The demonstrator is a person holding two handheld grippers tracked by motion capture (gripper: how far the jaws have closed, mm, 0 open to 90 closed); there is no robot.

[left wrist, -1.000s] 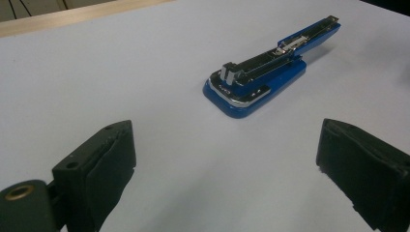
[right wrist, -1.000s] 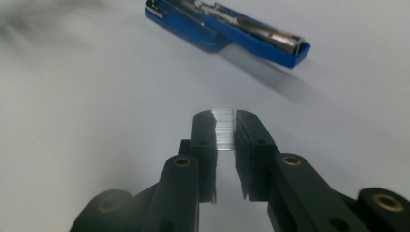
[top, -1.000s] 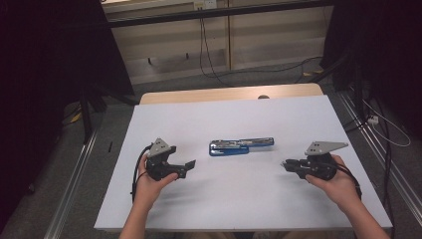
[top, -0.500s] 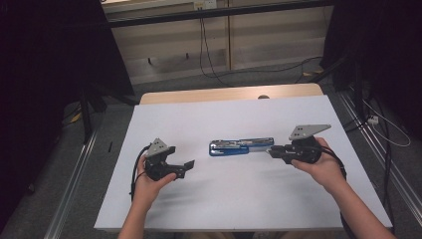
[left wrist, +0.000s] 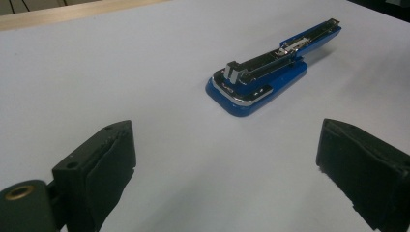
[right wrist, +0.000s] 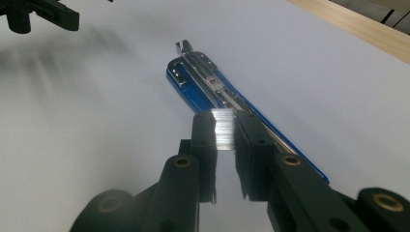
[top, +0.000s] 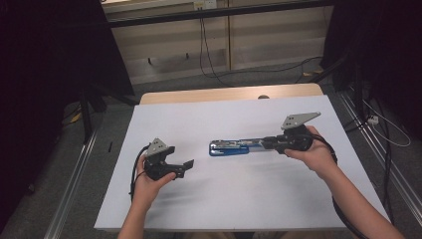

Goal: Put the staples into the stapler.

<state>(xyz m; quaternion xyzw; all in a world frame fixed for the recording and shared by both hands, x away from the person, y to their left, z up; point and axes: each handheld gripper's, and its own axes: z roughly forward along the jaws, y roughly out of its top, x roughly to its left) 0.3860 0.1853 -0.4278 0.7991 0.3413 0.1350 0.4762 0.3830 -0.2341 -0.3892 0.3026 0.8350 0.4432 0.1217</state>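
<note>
One blue metal stapler [top: 234, 148], swung open lengthwise with its chrome staple channel exposed, is seen lying flat near the middle of the white table cover [top: 249, 199]. Two hand-held black grippers are counted, one per hand. The right gripper [top: 268, 143] is held level over the stapler's right-hand end, a grey three-cornered plate on its top; in the right gripper view its two jaws are clenched on one silvery strip of staples [right wrist: 224, 126], which is poised just above the open channel of the stapler [right wrist: 212, 89]. Whether the strip touches the channel cannot be told. The left gripper [top: 186, 164] is rested on the cover well apart from the stapler, to its left, with its jaws spread wide and nothing between them; in the left gripper view the stapler [left wrist: 270, 72] is seen beyond the two pads [left wrist: 109, 166], untouched. One strip of bare wooden table edge [top: 224, 93] is visible past the far side of the cover. Two forearms are seen entering from the bottom of the high view.
</note>
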